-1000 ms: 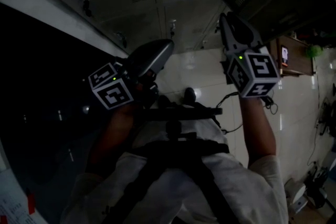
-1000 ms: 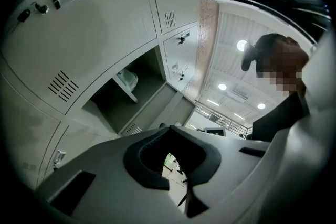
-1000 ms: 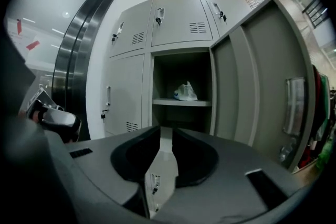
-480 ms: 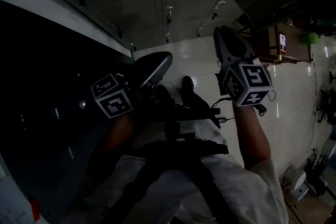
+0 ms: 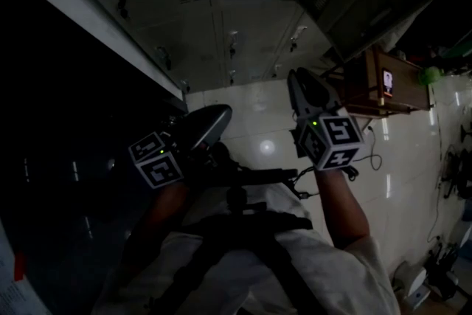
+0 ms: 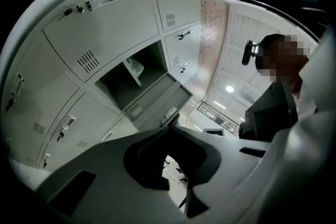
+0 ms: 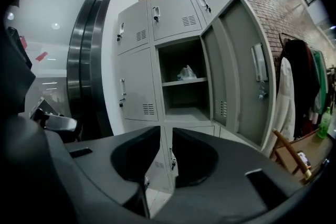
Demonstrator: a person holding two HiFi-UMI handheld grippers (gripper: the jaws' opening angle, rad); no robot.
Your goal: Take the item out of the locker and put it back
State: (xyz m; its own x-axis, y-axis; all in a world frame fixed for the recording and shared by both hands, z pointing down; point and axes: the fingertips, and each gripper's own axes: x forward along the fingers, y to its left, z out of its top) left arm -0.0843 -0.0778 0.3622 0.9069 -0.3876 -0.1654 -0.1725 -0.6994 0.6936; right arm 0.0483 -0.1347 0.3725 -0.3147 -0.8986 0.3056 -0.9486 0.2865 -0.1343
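Note:
A whitish bag (image 7: 186, 72) lies on the upper shelf of an open grey locker (image 7: 181, 107), whose door (image 7: 239, 71) swings out to the right. In the left gripper view the same bag (image 6: 135, 65) shows small inside that compartment. Both grippers are held in the air well short of the locker. My left gripper (image 5: 221, 113) (image 6: 171, 126) has its tips touching and holds nothing. My right gripper (image 5: 296, 77) (image 7: 166, 128) points at the locker bank, with a thin gap between its jaws and nothing in it.
Shut locker doors (image 7: 137, 81) surround the open one. A dark curved metal column (image 7: 86, 60) stands to the left. Right of the door are hanging coats (image 7: 294, 86), a wooden chair (image 7: 299, 152) (image 5: 376, 81) and a green bottle (image 7: 324, 122). Cables (image 5: 369, 151) lie on the tiled floor.
In the head view both grippers have sunk and drifted left, closer to my body. More of the locker fronts and the wooden chair has come into sight.

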